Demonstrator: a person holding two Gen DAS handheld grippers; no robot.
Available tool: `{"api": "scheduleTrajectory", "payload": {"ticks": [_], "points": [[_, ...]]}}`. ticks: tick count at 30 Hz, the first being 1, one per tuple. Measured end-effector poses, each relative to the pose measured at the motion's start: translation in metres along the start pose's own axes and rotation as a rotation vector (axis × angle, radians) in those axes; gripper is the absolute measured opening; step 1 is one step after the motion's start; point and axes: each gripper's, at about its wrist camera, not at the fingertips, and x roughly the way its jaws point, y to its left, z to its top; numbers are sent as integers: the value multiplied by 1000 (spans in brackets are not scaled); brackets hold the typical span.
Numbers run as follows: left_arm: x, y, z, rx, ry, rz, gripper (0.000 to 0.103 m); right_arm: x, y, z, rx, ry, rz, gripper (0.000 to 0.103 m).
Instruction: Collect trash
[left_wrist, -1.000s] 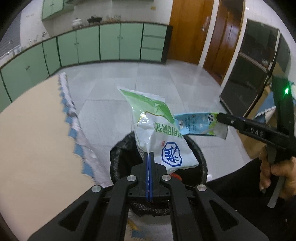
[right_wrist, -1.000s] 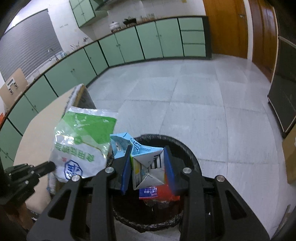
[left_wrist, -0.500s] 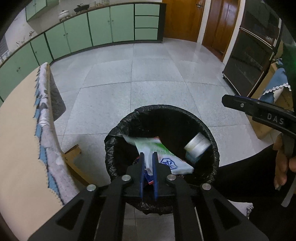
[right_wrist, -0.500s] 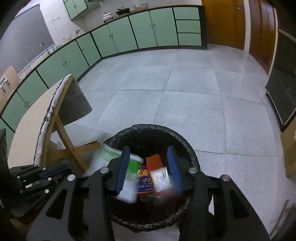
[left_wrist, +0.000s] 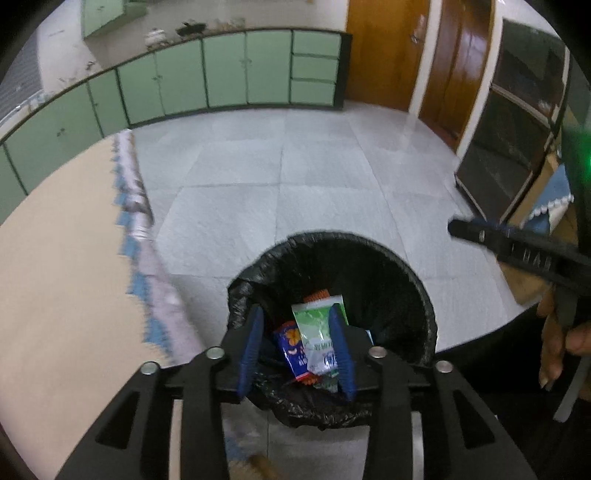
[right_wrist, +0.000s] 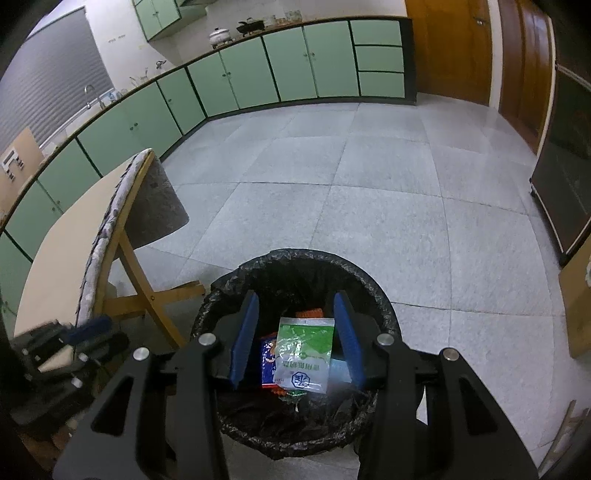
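Observation:
A bin with a black liner (left_wrist: 332, 236) (right_wrist: 295, 254) stands on the floor under both grippers. Inside it lie a green-and-white plastic bag (left_wrist: 317, 332) (right_wrist: 303, 354), a red-and-blue wrapper (left_wrist: 291, 347) (right_wrist: 267, 360) and other scraps. My left gripper (left_wrist: 297, 314) hovers over the bin's near rim, its jaws opening, and nothing is pressed between the blue pads. My right gripper (right_wrist: 296, 299) also hangs over the bin, open and holding nothing. In the left wrist view the right gripper's black finger (left_wrist: 480, 234) reaches in from the right, held by a hand (left_wrist: 557, 332).
A beige table (left_wrist: 55, 277) (right_wrist: 55, 240) with a patterned cloth edge and wooden legs (right_wrist: 147, 291) stands just left of the bin. Green cabinets (right_wrist: 295, 62) line the far wall. A dark cabinet (left_wrist: 509, 147) and wooden doors (left_wrist: 384, 51) are at the right. Grey tiled floor lies beyond.
The left gripper let go of the green-and-white bag and the right let go of the blue carton. Both fell into the bin, and both sets of jaws have opened.

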Motion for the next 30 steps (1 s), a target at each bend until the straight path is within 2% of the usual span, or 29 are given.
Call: {"api": "scheduleTrajectory", "payload": {"ticks": [5, 10, 15, 16, 24, 30], "points": [[-41, 10, -4, -45, -72, 27, 48, -33, 20, -9, -39, -35, -12, 51], [-92, 18, -15, -104, -147, 53, 66, -68, 42, -16, -59, -58, -21, 65], [-148, 27, -27, -164, -225, 96, 79, -117, 76, -18, -117, -109, -63, 88], [-160, 27, -30, -171, -243, 112, 84, -126, 80, -18, -125, -128, -67, 90], [-227, 26, -43, -185, -300, 205, 91, -201, 118, -19, -150, -236, -100, 97], [-274, 23, -51, -221, -356, 276, 97, -238, 137, -26, -141, -295, -157, 98]]}}
